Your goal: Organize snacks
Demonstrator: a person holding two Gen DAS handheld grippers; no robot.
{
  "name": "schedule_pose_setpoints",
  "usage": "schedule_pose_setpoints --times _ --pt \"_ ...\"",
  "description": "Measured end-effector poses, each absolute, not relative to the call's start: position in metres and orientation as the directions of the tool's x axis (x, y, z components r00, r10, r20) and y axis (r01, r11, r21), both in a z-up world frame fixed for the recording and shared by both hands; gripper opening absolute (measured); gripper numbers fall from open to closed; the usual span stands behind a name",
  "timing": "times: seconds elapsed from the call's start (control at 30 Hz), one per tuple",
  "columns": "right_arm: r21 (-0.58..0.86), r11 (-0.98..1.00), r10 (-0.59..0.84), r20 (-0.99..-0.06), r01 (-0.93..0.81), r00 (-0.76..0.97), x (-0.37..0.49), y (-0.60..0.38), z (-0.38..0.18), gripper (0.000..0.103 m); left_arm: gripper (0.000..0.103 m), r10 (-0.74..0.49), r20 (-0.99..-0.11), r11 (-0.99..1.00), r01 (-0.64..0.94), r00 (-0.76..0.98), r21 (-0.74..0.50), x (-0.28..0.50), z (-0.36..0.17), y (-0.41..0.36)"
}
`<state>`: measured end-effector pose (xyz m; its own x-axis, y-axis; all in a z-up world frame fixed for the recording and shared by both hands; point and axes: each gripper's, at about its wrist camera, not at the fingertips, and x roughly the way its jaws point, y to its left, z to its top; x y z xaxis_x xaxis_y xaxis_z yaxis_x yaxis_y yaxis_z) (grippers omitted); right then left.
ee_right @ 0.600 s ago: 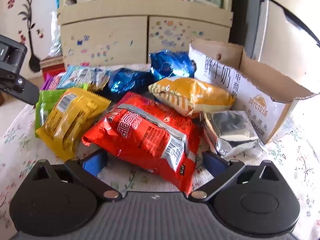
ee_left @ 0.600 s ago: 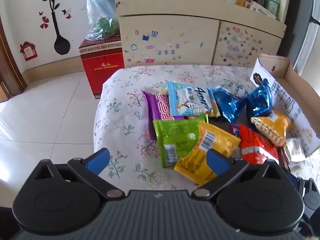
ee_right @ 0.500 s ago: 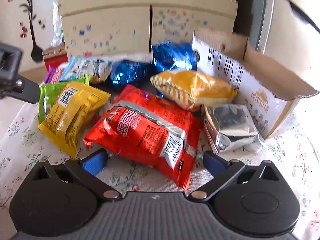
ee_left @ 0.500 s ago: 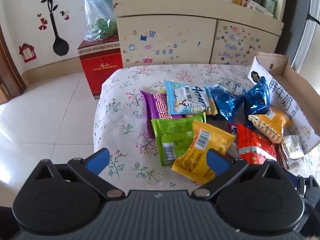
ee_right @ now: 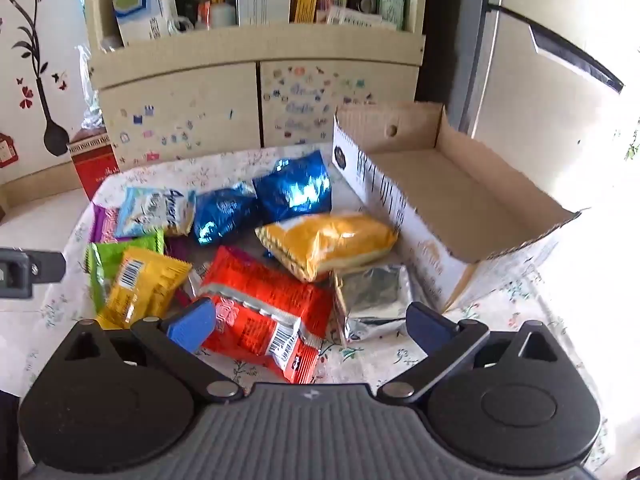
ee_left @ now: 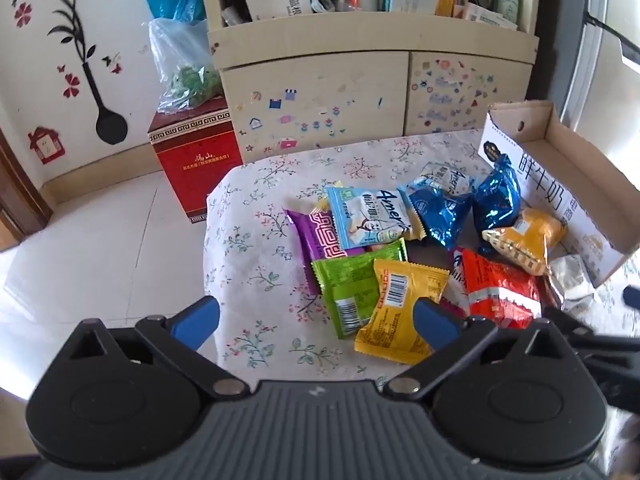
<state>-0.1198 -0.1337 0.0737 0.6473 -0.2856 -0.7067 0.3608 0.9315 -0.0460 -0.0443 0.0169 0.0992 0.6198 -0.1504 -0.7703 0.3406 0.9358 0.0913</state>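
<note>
Snack packs sit piled on the floral-cloth desk (ee_left: 248,240): a red bag (ee_right: 264,304) nearest the right gripper (ee_right: 308,320), with a yellow pack (ee_left: 400,312), green pack (ee_left: 352,284) and orange bag (ee_right: 328,240) around it. The cardboard box (ee_right: 460,200) stands just right of them. Both grippers, left gripper (ee_left: 316,316) too, hang wide apart, grabbing nothing.

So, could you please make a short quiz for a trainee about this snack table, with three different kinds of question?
1. True or false: the cardboard box already holds snacks.
2. Which packet lies nearest the right claw? A) red packet B) purple packet C) light blue packet
3. Fill in: the yellow barcode packet lies partly on the ____ packet.

Key: 1 false; 2 A; 3 green.
</note>
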Motion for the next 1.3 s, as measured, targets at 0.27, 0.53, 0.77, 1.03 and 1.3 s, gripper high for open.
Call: schedule_pose_setpoints --times 0.27,0.53,0.77,1.03,1.3 --pt "-0.075 0.939 -0.276 -0.748 0.337 0.604 -0.113 -0.139 0.104 0.103 0.102 -0.174 -0.789 0.896 0.427 0.589 0.121 -0.038 0.117 0.011" --pt "-0.152 0.927 -0.319 -0.802 0.344 0.505 -0.098 -0.145 0.09 0.103 0.102 -0.177 -0.793 0.866 0.476 0.583 0.156 -0.035 0.11 -0.016" --pt "-0.123 0.919 -0.302 -0.829 0.375 0.47 -0.094 -0.155 0.083 0.103 0.102 -0.136 -0.838 0.9 0.419 0.528 0.118 -0.025 0.082 -0.018" --pt "-0.098 0.908 -0.3 -0.83 0.407 0.469 -0.091 -0.158 0.081 0.103 0.102 -0.126 -0.839 0.914 0.392 0.529 0.11 -0.023 0.079 -0.021" --pt "-0.107 0.906 -0.31 -0.826 0.409 0.471 -0.088 -0.157 0.08 0.103 0.102 -0.108 -0.831 0.894 0.419 0.546 0.159 -0.029 0.076 -0.032"
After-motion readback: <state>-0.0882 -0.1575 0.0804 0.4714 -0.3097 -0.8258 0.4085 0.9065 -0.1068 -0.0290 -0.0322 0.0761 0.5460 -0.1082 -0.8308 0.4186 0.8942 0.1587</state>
